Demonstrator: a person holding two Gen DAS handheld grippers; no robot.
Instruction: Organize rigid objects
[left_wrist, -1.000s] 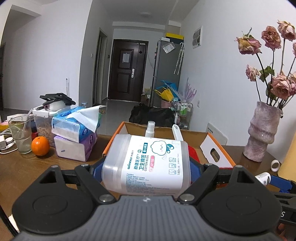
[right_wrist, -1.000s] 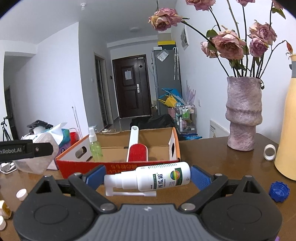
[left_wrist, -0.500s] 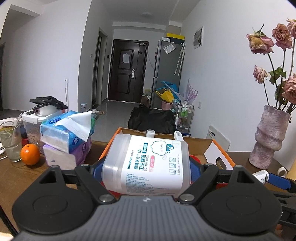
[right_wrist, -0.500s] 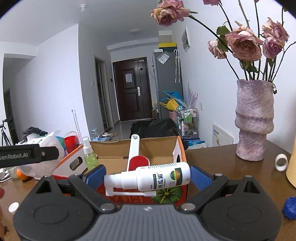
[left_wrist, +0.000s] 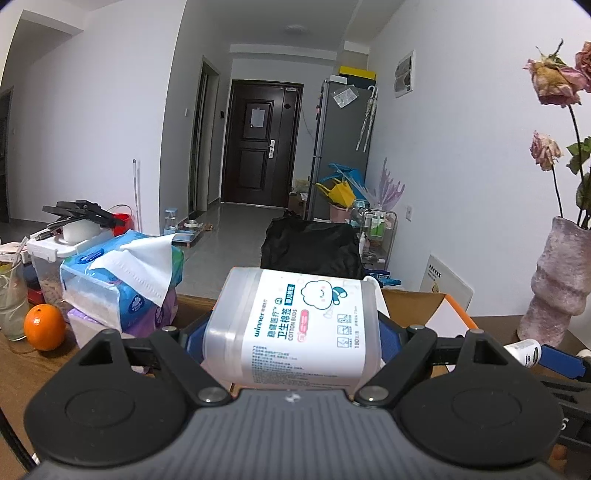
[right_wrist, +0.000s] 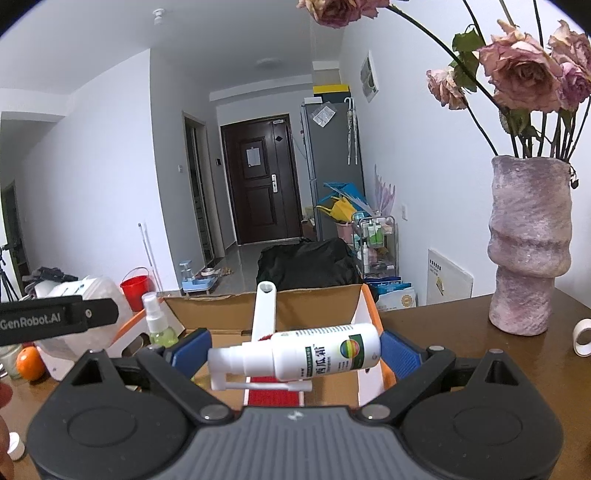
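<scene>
Left gripper (left_wrist: 291, 332) jaws clamping cotton bud tub (left_wrist: 295, 325) at frame centre, right gripper (right_wrist: 295, 350) jaws gripping spray bottle (right_wrist: 314, 354) sideways over cardboard box (right_wrist: 314, 299)

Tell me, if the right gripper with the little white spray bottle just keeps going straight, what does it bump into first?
Probably the cardboard box. The right gripper, shut on the spray bottle, points into its open top, toward the red-and-white brush leaning inside and the back wall behind it. Depth is hard to judge.
</scene>
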